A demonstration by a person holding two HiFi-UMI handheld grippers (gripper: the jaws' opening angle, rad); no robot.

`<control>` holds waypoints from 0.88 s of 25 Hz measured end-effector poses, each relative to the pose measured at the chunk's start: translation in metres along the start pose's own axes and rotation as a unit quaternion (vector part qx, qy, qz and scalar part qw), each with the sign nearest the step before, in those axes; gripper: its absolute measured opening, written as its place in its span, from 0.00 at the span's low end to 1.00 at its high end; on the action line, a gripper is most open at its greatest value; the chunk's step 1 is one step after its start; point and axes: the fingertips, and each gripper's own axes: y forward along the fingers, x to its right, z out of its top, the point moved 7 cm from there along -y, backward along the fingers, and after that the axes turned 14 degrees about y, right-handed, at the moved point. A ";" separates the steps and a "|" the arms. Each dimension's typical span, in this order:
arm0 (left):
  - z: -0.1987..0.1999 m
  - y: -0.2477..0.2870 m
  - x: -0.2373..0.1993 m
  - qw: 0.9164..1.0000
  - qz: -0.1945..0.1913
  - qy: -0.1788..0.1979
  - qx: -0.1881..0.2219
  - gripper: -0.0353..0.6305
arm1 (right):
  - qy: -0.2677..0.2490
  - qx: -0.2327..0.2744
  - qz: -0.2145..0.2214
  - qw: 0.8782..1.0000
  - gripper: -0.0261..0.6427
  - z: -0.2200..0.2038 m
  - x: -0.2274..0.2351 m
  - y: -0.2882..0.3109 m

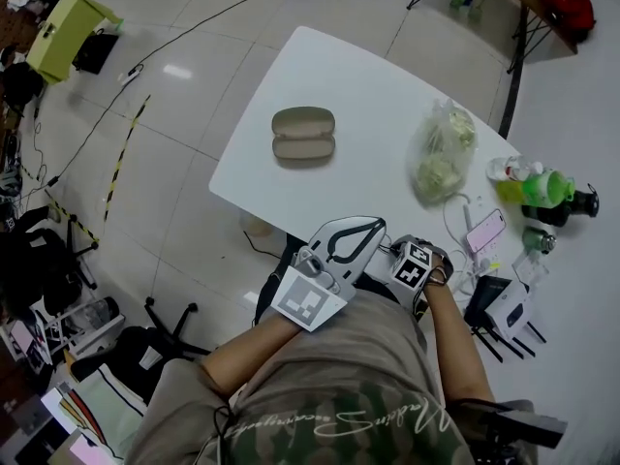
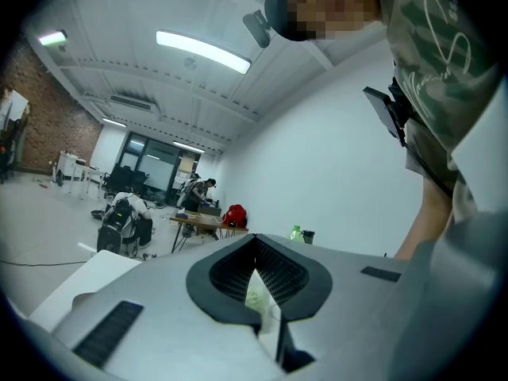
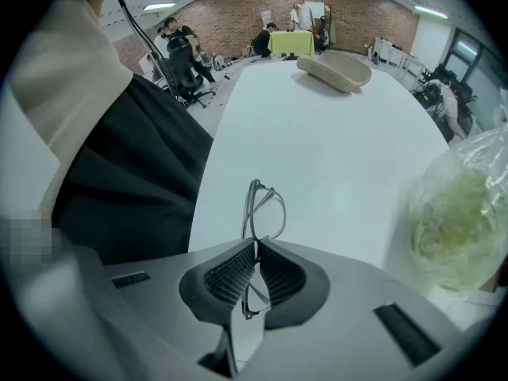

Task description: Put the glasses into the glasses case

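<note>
The right claw point(image 3: 255, 244) is closed on the glasses point(image 3: 263, 210), pinching them upright by the frame, one lens rising above the jaw tips; they hang over the near edge of the white tabletop point(image 1: 368, 85), close to the person's lap. The left claw point(image 2: 255, 241) has its jaws meeting at the tips and grips nothing; it is tilted up toward the ceiling and sits just left of the right one. The glasses case point(image 1: 303, 135) lies open on the far left part of the tabletop, both halves facing up, well apart from the glasses; only bare tabletop lies between them. To the right stands a knotted plastic bag point(image 1: 441, 153) with pale green contents, beside that path rather than across it; further right, near the edge, are a green bottle point(image 1: 548, 186) and a pink phone point(image 1: 485, 231).
</note>
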 end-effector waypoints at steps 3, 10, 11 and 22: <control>-0.006 -0.007 -0.008 0.999 -0.002 -0.044 -0.029 0.06 | 0.006 -0.007 0.007 1.000 0.08 0.001 -0.006 0.008; -0.015 -0.003 -0.024 0.992 -0.031 0.098 0.071 0.06 | 0.035 -0.029 0.004 0.999 0.09 0.003 0.002 0.012; -0.016 -0.003 -0.024 0.992 -0.034 0.098 0.071 0.06 | 0.038 -0.031 0.003 0.999 0.09 0.003 0.001 0.012; -0.037 -0.017 -0.011 0.996 -0.055 -0.058 -0.046 0.06 | 0.039 -0.041 -0.002 0.998 0.09 0.008 -0.004 0.009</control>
